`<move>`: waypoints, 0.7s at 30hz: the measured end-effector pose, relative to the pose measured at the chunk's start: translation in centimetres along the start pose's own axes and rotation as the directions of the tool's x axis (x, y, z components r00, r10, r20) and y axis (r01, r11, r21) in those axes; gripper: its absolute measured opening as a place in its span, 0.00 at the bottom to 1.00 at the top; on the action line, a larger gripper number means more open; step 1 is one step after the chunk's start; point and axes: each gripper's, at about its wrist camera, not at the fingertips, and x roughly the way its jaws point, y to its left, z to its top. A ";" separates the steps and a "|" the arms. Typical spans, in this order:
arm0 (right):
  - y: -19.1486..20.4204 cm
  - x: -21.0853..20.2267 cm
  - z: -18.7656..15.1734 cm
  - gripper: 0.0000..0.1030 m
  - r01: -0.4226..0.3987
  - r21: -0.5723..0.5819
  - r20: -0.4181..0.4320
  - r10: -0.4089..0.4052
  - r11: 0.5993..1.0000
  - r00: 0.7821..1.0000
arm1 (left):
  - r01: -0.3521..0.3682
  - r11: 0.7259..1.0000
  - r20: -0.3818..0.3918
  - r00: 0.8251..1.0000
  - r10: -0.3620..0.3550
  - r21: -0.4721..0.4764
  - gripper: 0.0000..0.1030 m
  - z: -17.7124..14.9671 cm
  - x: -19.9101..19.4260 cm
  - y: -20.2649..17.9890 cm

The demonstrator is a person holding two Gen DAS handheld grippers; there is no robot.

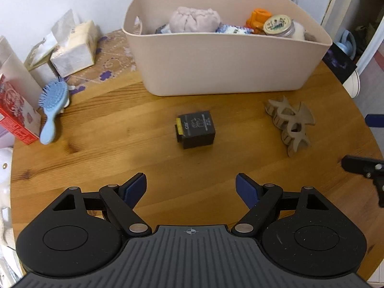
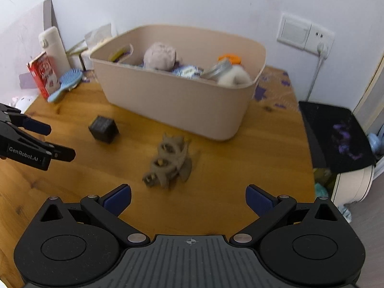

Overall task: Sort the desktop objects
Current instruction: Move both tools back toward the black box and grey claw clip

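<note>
beige bin (image 1: 223, 64) holds a lidded jar (image 1: 278, 25) and grey pouch (image 1: 194, 20).

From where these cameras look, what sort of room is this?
Most likely a room in someone's home, not a lab. A round wooden table holds everyday clutter: a blue hairbrush, tissue packs and a beige storage bin of odds and ends, under a wall socket.

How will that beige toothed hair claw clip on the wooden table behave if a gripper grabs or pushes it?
The beige toothed hair claw clip looks like rigid plastic, so it is probably stiff and light. Its curved teeth and open gaps give uneven surfaces, so the open right gripper may slip or catch on it. Lying on its side on the wooden table, it would likely slide or pivot rather than roll.
</note>
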 end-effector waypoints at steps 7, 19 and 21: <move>0.2 2.5 -0.6 1.00 -0.022 0.015 -0.040 0.022 1.000 0.999 | 0.027 1.000 0.032 0.999 -0.026 -0.015 0.80 0.6 0.7 -0.7; 1.2 5.4 0.2 1.00 -0.012 -0.034 -0.028 0.011 0.999 1.000 | 0.041 0.998 0.029 0.999 -0.040 -0.039 0.80 2.1 3.0 -1.2; 1.3 5.9 0.4 1.00 -0.014 -0.041 -0.024 0.013 0.999 1.000 | 0.038 0.998 0.024 0.999 -0.037 -0.044 0.80 2.3 3.4 -1.1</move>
